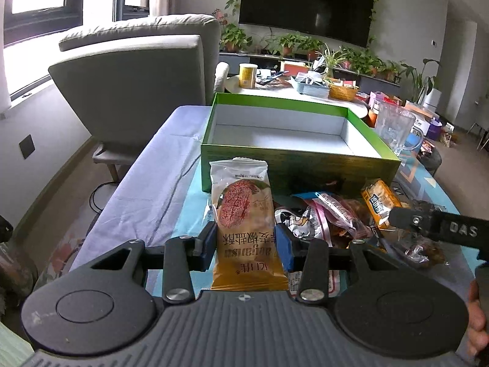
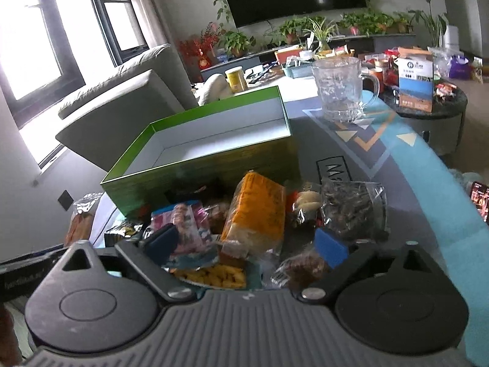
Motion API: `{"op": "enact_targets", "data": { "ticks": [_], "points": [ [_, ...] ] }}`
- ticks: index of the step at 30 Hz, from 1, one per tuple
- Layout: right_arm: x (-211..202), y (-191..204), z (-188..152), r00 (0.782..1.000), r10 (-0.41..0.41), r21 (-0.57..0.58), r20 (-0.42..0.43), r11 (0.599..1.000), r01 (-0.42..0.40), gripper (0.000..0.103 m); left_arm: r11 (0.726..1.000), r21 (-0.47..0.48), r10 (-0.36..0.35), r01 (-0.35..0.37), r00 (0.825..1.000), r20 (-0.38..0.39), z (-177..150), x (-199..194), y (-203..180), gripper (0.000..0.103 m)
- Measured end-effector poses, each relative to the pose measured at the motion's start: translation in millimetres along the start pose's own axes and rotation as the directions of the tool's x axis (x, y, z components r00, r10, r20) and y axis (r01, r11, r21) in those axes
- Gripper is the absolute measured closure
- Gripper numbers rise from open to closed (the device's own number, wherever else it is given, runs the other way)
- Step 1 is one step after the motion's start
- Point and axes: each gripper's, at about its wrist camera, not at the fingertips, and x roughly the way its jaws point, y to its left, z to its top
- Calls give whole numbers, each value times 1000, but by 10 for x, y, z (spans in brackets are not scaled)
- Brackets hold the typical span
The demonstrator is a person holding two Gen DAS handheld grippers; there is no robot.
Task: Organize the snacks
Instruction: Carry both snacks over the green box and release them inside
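Observation:
My left gripper (image 1: pixel 246 240) is shut on a white and gold biscuit packet (image 1: pixel 244 211) and holds it upright in front of the open green box (image 1: pixel 293 165), whose white inside is bare. A pile of snack packets (image 1: pixel 336 217) lies on the table in front of the box. My right gripper (image 2: pixel 247 241) is open, its blue pads on either side of an orange packet (image 2: pixel 255 214) in the pile. It also shows in the left wrist view (image 1: pixel 394 217) at the right, touching that orange packet (image 1: pixel 377 200). The box shows in the right wrist view (image 2: pixel 195 168).
A clear glass mug (image 2: pixel 339 88) stands right of the box on the patterned tablecloth (image 2: pixel 428 183). A grey armchair (image 1: pixel 137 79) stands far left. A cluttered white table (image 1: pixel 305 98) lies behind the box. A dark clear bag (image 2: pixel 351 208) lies at the pile's right.

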Motion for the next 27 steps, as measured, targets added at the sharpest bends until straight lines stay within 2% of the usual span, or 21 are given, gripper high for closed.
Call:
{"op": "enact_targets", "data": {
  "ticks": [5,12,13,14,17,27],
  "points": [
    [177,-63,46,999,-8,43,-37,999,9,50,1000,0,-3,3,1000,-18,21,93,-4,64],
    [263,-23,83,998,7,21,-59,1000,-6,50,1000,1,-4,4,1000,-26,28,127,-20,64],
    [281,-15,84,997,14,14,-80,1000,-13,52,1000,1,-6,6,1000,-23,37,113,-19,64],
    [280,-20,81,996,16,15,-83,1000,-15,58,1000,2,-8,8,1000,-16,40,87,-21,64],
    [188,-22,68,997,30,16,-68,999,-29,62,1000,3,-7,7,1000,6,59,8,-19,64],
    [-244,156,247,995,75,-50,63,996,-72,67,1000,14,-22,20,996,90,208,-225,-54,64]
  ]
}}
